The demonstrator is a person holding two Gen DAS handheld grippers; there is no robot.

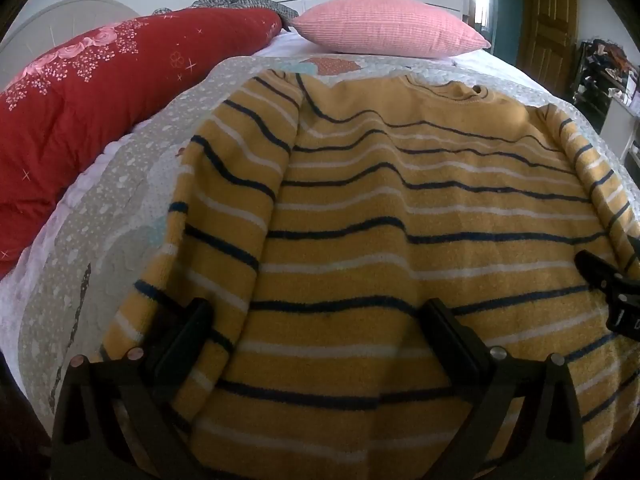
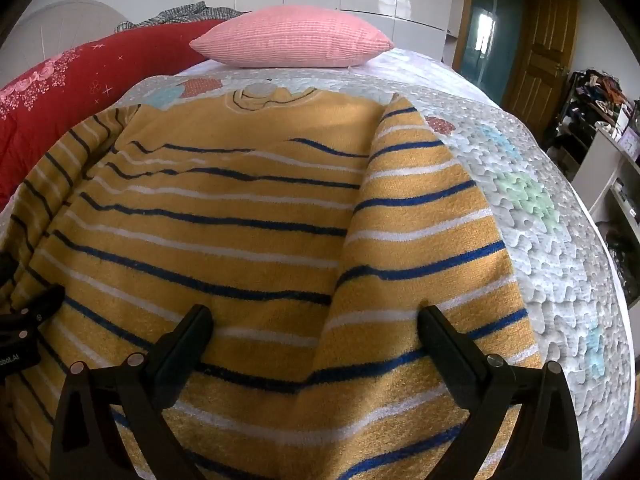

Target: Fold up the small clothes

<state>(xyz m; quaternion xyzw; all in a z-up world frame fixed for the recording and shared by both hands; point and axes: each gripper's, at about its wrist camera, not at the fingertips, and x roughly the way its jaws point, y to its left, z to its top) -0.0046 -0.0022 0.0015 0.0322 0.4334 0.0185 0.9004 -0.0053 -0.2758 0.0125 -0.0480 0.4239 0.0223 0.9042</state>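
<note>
Striped sweater (image 1: 400,208) lies lengthwise, collar seemingly toward the pink pillow (image 1: 384,28).

So the yellow fuzzy sweater with dark and white stripes (image 1: 400,208) lies flat on the quilted grey bedspread (image 2: 540,220), sleeves folded inward. Pink ribbed pillow (image 1: 384,26) sits behind it, red floral duvet (image 1: 80,96) off left.

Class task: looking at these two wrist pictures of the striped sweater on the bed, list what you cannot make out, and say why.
- Sweater hem: cut off by the bottom edge, both views.
- Its left cuff: behind the left gripper.
- Its right cuff: behind the right gripper.
- Shelf clutter: too small, warped at the rim.
</note>
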